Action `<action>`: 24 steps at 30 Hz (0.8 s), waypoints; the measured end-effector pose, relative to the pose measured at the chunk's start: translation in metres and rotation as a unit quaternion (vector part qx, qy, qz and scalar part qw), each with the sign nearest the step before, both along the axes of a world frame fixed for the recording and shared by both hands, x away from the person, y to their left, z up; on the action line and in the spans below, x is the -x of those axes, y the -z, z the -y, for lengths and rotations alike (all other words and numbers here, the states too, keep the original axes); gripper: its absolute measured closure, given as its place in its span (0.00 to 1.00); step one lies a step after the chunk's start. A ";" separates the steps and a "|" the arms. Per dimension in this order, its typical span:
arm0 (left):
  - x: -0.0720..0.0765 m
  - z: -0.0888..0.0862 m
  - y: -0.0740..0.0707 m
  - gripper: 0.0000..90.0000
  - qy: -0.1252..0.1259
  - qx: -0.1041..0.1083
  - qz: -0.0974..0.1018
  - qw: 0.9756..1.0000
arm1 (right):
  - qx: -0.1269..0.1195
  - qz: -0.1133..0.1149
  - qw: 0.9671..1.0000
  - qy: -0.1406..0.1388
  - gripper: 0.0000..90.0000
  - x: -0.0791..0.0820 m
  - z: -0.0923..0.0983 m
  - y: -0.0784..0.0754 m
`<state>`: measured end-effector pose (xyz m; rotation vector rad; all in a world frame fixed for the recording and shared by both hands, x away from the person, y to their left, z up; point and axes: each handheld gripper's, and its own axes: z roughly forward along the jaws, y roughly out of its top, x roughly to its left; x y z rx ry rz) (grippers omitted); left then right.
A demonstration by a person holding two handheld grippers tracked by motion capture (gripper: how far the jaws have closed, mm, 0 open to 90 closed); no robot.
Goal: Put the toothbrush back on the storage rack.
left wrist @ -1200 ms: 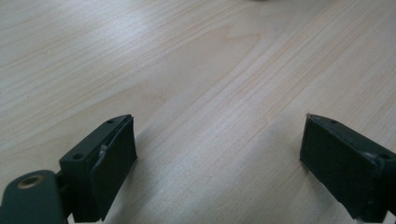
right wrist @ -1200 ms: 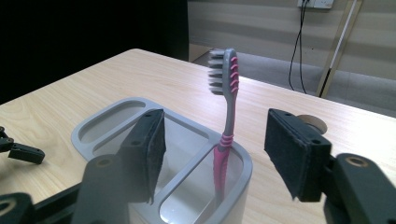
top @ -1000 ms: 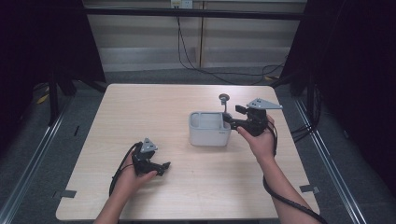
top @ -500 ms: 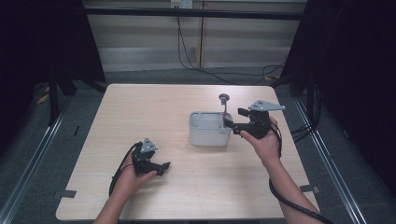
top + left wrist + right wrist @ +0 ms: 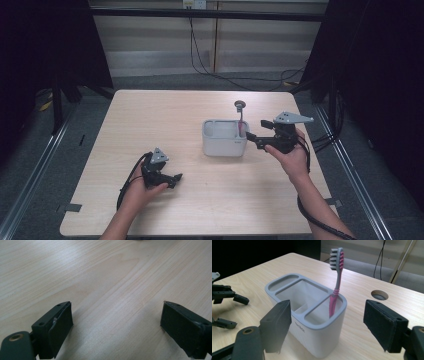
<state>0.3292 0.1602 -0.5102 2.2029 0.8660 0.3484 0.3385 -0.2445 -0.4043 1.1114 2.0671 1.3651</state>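
Pale wooden table [image 5: 150, 125] carries a grey holder [image 5: 312, 322] whose end slot props 1 near-upright pink toothbrush [image 5: 336, 287] straight ahead of the wide-open right gripper [image 5: 334, 325], the left gripper [image 5: 115, 327] idling far off, wide.

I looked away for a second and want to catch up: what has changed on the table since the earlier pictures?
The right tongs drew back a little from the grey holder, toward the table's right edge, and now stand open beside it, holding nothing. The pink toothbrush stands in the holder's end compartment as before. The left tongs rest open on the table, unmoved.
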 end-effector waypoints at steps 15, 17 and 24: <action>0.000 0.000 0.000 0.11 0.000 0.000 0.000 1.000 | 0.005 -0.013 1.000 0.002 0.24 0.011 0.015 0.016; 0.000 0.000 0.000 0.11 0.000 0.000 0.000 1.000 | 0.006 -0.015 1.000 -0.001 0.24 0.013 0.015 0.018; 0.000 0.000 0.000 0.11 0.000 -0.001 0.000 1.000 | 0.010 -0.025 1.000 -0.004 0.23 0.016 0.017 0.030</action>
